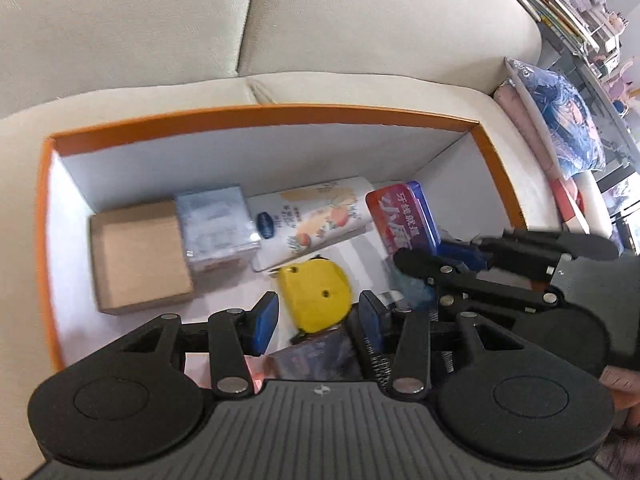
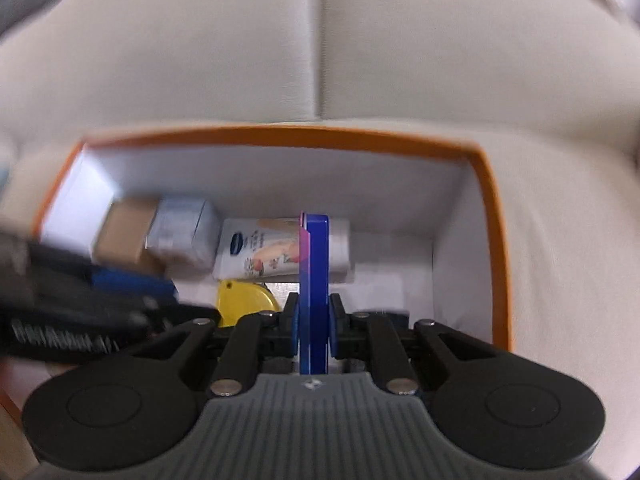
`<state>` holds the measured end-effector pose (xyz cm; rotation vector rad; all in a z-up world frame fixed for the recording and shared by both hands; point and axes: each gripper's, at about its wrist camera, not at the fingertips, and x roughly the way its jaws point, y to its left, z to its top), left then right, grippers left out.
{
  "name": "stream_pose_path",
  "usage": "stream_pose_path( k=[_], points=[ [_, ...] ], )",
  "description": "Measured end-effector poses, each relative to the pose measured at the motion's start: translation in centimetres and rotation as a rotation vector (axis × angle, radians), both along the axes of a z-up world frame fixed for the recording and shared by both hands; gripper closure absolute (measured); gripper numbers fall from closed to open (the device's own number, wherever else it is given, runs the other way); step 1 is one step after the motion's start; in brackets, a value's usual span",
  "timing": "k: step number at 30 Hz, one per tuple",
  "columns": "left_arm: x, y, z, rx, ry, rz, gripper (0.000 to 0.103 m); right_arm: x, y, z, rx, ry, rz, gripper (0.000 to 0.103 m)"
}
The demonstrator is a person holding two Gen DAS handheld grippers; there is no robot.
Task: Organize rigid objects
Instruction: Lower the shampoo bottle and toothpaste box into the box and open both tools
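Observation:
An orange-rimmed box (image 1: 260, 114) with a white inside sits on a beige sofa. On its floor lie a brown carton (image 1: 138, 254), a pale blue wrapped box (image 1: 218, 222), a white fruit-printed tube (image 1: 316, 216) and a yellow tape measure (image 1: 316, 294). My left gripper (image 1: 318, 320) hangs open just above the tape measure, its pads clear of it. At the right, my right gripper (image 1: 436, 258) is shut on a flat red-and-blue tin (image 1: 400, 216). In the right wrist view the tin (image 2: 316, 248) stands edge-on between the pads of the right gripper (image 2: 314, 316), above the box (image 2: 280, 134).
A dark purple object (image 1: 320, 354) lies under my left gripper's fingers. The left gripper (image 2: 100, 304) shows blurred at the left of the right wrist view. A blue patterned pillow (image 1: 560, 120) and stacked books (image 1: 568, 12) sit to the right of the sofa. A hand (image 1: 624, 384) shows at the lower right.

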<state>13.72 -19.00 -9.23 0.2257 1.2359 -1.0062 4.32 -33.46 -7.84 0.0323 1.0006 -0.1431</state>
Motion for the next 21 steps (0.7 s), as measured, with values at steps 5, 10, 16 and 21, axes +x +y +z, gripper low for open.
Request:
stream_pose_path(
  k=[5,10,16,21],
  points=[
    [0.6,1.0,0.2,0.002,0.003,0.031,0.052,0.6,1.9,-0.6,-0.214,0.036,0.301,0.09],
    [0.7,1.8,0.1,-0.005,0.016,0.051,0.052,0.2,4.2,-2.8,-0.528,0.087,0.697,0.09],
    [0.8,2.2,0.3,-0.008,0.024,0.067,0.052,-0.8,4.8,-5.5,-0.789,0.121,0.943,0.09],
    [0.6,2.8,1.0,-0.022,0.028,0.074,0.052,-0.9,4.5,-6.7,-0.848,0.152,0.994,0.087]
  ],
)
